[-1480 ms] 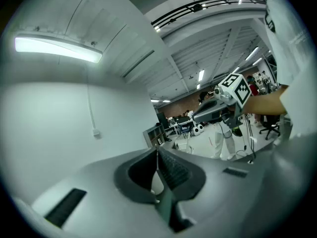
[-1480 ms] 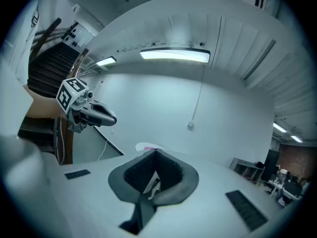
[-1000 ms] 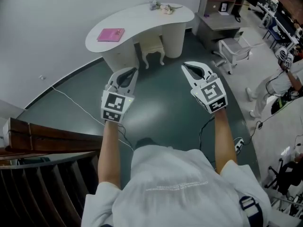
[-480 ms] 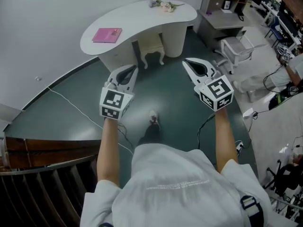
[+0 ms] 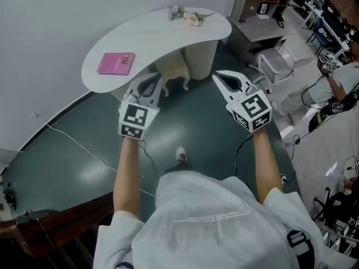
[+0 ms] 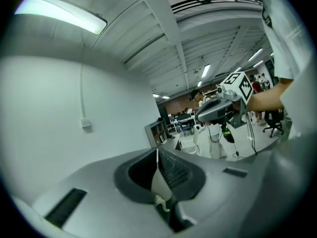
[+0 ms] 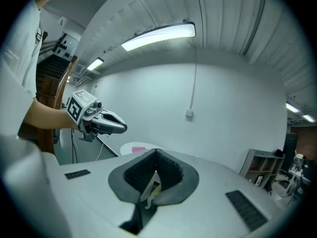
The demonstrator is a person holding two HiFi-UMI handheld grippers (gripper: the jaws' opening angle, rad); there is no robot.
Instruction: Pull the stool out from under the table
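Standing just beyond left tongs: stool

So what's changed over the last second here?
The person has stepped toward the white table, bringing the left gripper and right gripper nearer the stool beneath it, not touching it. Nothing was taken hold of or let go. Both grippers stay shut and empty; the stool stays under the table, the pink book on top.

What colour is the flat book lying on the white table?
Pink flat book; clearest in head view.
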